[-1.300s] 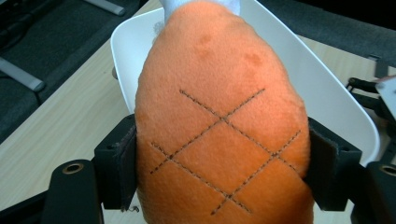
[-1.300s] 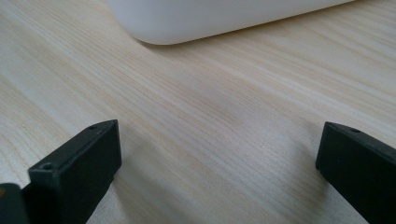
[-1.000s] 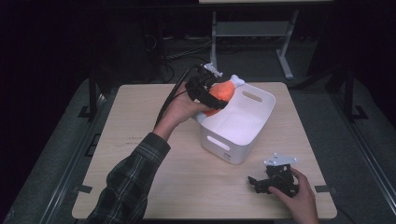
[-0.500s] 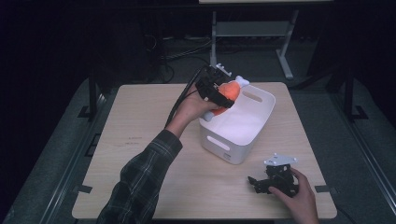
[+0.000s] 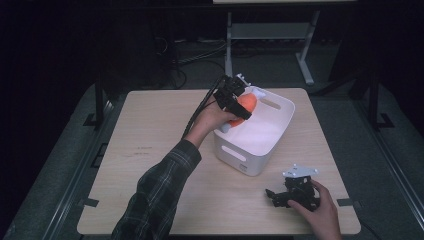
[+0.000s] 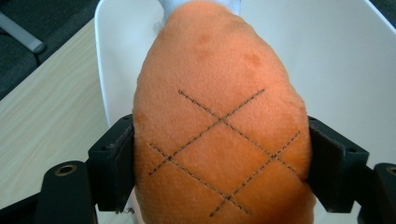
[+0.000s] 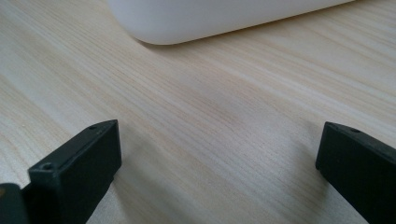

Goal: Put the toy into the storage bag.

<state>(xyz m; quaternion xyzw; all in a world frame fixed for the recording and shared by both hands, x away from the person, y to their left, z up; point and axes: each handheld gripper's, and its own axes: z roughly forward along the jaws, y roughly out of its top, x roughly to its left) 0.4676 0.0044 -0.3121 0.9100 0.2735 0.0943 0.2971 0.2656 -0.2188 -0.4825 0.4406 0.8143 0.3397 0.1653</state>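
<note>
Clamped across the wide belly of an orange plush toy with dark criss-cross stitching (image 6: 219, 116), both black pads of the left gripper (image 6: 219, 163) sunk a little into the pile. Held up by the left hand (image 5: 212, 120) on a plaid-sleeved forearm, with the toy (image 5: 246, 106) hanging just over the left rim of a white plastic basket with slot handles (image 5: 260, 150), mostly above its hollow and not yet down on its floor. Seen in the left gripper view with the basket's white inner wall (image 6: 350, 70) beyond and a white fabric end (image 6: 201, 4) at the far tip. Farther out, at the near right of the light wooden table (image 5: 150, 140), resting low under the right hand (image 5: 320, 210): the right gripper (image 5: 272, 194), jaws wide apart with nothing but bare wood between them (image 7: 219, 154).

Could well go wrong if let go this close to the rim: likely to catch the edge and tumble out to the left onto the table. Might also shove or tip the light basket if lowered against its wall. May cling to one pad on release and get dragged back out.

Compared with a second ago: carried rightward and lower, from outside the left rim to over the hollow. Same grip on the toy. No shift at the right gripper or the basket.
</note>
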